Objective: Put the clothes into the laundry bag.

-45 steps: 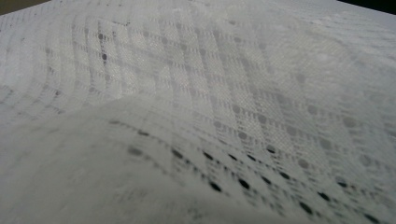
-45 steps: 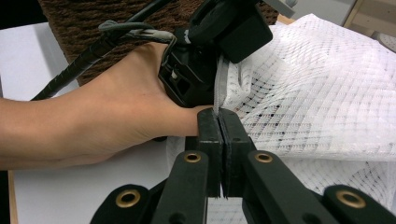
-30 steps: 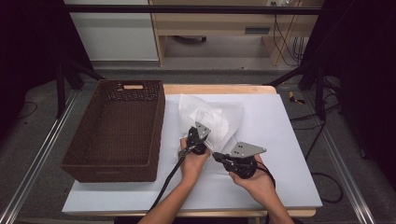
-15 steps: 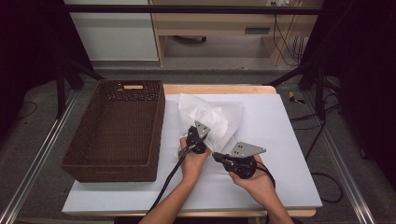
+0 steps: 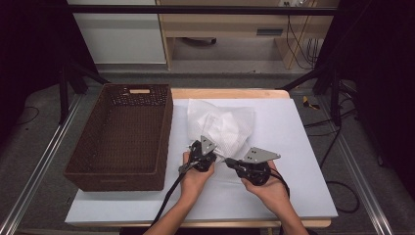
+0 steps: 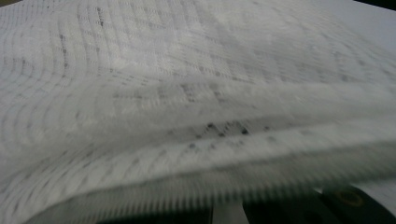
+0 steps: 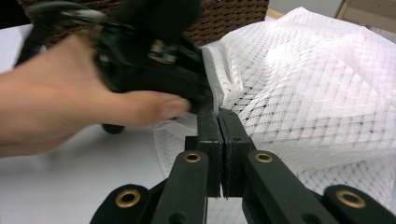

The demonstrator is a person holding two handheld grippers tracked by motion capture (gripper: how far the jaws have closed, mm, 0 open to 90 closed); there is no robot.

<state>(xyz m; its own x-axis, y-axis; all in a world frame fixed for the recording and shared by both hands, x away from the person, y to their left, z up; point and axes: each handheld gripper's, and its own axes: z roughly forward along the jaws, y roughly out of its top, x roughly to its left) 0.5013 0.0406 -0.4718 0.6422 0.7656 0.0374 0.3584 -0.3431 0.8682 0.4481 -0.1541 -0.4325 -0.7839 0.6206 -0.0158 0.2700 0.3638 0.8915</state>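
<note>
We had the white mesh cloth (image 5: 226,128) lying crumpled on the white table (image 5: 293,147), just right of the brown wicker basket (image 5: 117,137). Our right gripper (image 7: 219,122) was clamped on its near edge. Our left gripper (image 5: 199,155) was closed too, probably pinching the same edge, though its view was blurred. Uneven pulling could slip or snag the mesh. We could read no writing.

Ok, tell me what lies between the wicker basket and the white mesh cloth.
In the high view, a narrow bare strip of white table cover separates the wicker basket from the white mesh cloth.
</note>
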